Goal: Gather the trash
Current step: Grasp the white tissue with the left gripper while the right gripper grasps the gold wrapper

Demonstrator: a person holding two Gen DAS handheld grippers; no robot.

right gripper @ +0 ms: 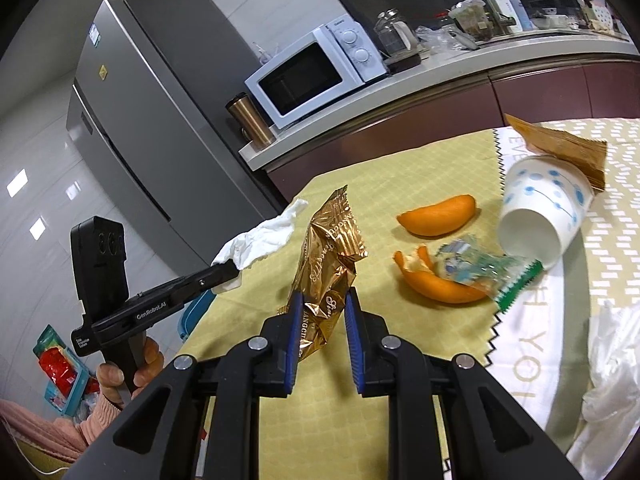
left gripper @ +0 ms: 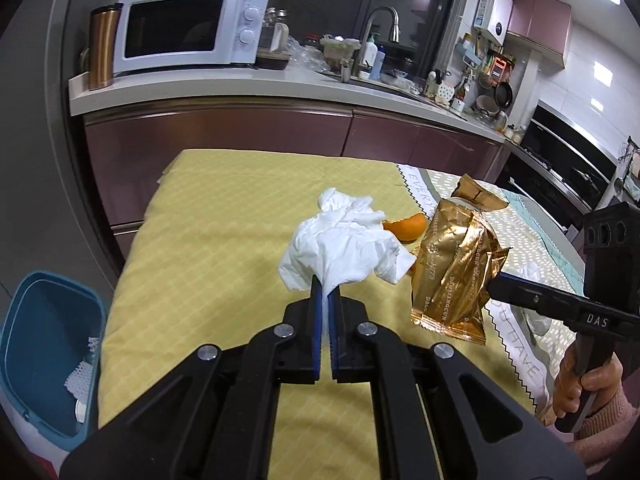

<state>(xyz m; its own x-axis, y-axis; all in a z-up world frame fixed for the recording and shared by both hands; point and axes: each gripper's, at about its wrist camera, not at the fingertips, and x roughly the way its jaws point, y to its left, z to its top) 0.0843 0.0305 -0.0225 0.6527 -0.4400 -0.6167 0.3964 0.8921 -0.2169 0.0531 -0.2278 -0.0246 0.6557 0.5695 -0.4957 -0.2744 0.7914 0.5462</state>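
My left gripper (left gripper: 326, 286) is shut on a crumpled white tissue (left gripper: 344, 244) and holds it above the yellow tablecloth (left gripper: 208, 240). It shows from the side in the right wrist view (right gripper: 230, 270), with the tissue (right gripper: 260, 238) in it. My right gripper (right gripper: 322, 300) is shut on a gold snack wrapper (right gripper: 330, 264), lifted off the table. In the left wrist view the right gripper (left gripper: 494, 284) holds the gold wrapper (left gripper: 456, 264) beside the tissue. A blue trash bin (left gripper: 44, 352) stands on the floor left of the table.
On the table lie orange peels (right gripper: 438, 216), (right gripper: 432, 280), a clear candy wrapper (right gripper: 476, 268), a tipped paper cup (right gripper: 540, 216), a brown wrapper (right gripper: 560, 148) and clear plastic (right gripper: 612, 364). A counter with a microwave (left gripper: 188, 30) stands behind. A fridge (right gripper: 140, 120) is at the left.
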